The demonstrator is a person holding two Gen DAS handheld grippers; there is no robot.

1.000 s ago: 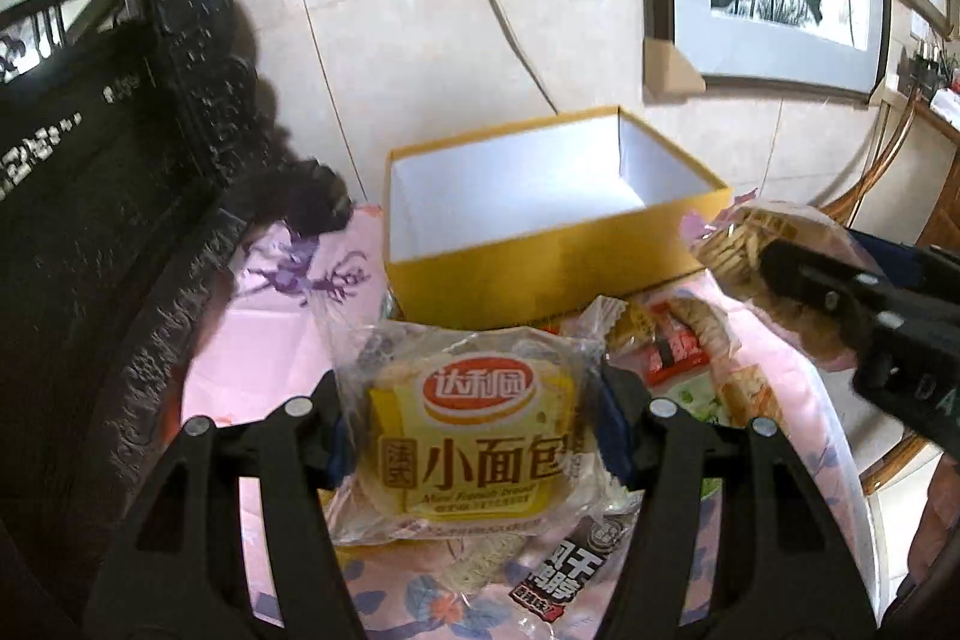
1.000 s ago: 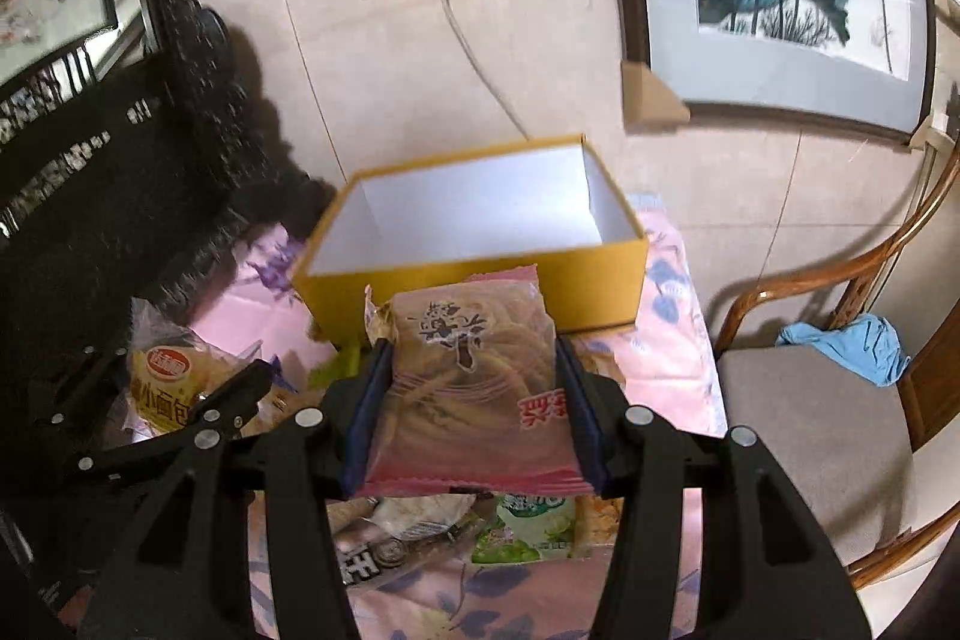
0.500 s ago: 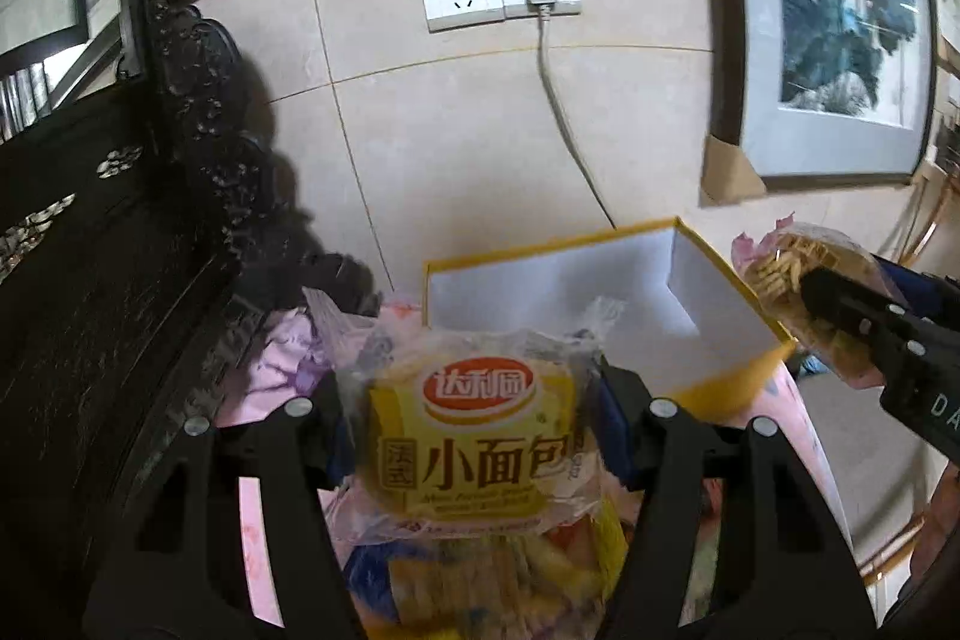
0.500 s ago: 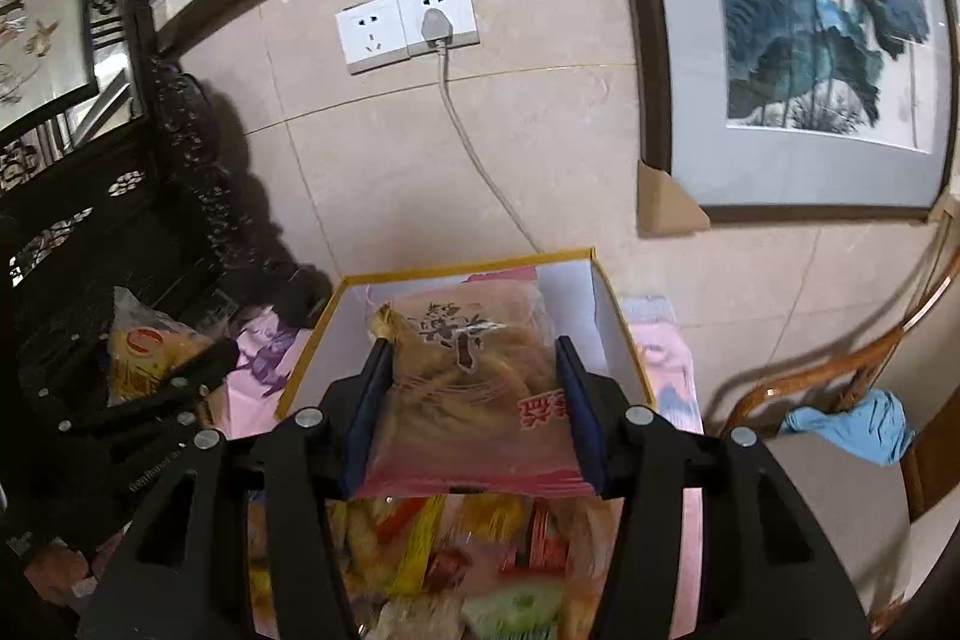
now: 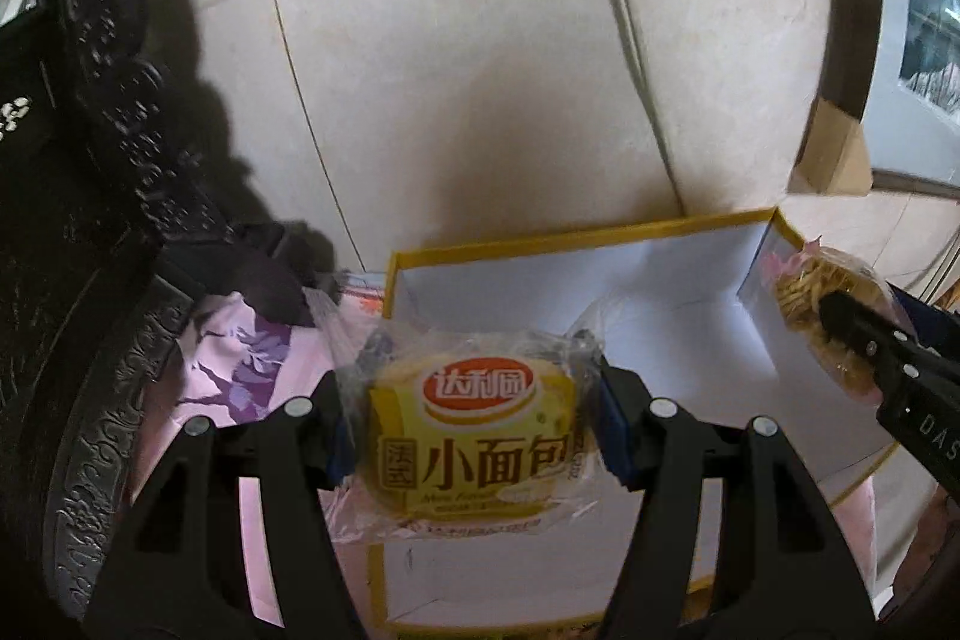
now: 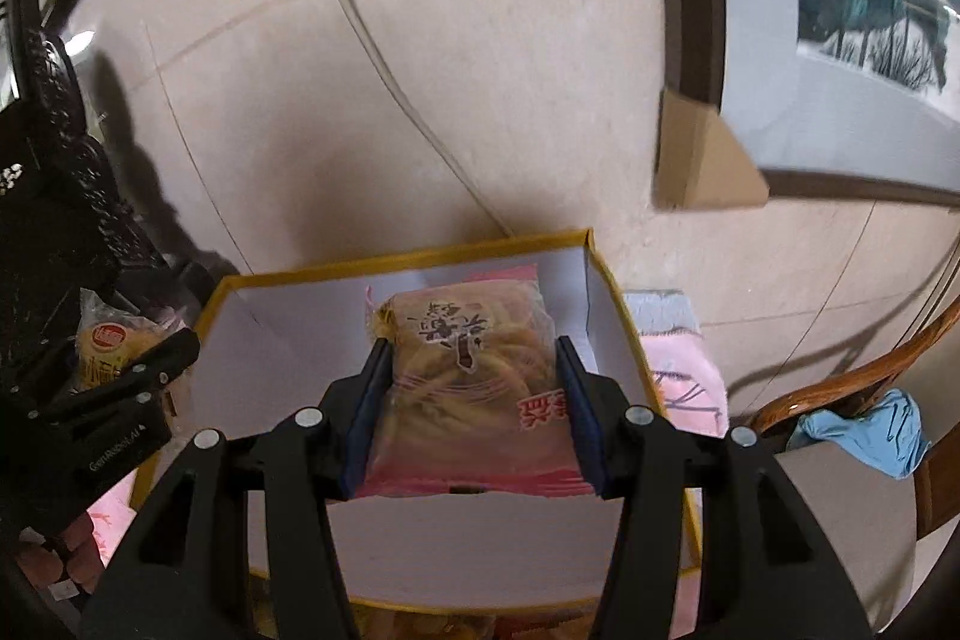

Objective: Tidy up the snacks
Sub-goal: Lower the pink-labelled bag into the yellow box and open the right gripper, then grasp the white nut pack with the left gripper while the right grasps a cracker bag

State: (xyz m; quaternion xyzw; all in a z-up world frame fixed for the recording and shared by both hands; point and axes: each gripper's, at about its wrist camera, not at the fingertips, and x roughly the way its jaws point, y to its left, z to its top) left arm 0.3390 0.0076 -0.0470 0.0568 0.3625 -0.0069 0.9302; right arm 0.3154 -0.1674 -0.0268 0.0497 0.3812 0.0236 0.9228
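Note:
My left gripper is shut on a yellow bread packet with a red logo and holds it over the left end of the open yellow box, whose white inside shows nothing in it. My right gripper is shut on a pink packet of golden fried strips and holds it over the right half of the same box. Each gripper shows in the other's view: the right at the box's right wall, the left at its left edge with the bread packet.
The box sits on a pink flowered cloth against a tiled wall with a socket and cable. A dark carved chair stands left. A wooden chair with a blue cloth stands right. More snack packets lie before the box, mostly hidden.
Both grippers have moved forward with their packets, from in front of the box to over its open inside. The loose snacks on the cloth have dropped out of view.

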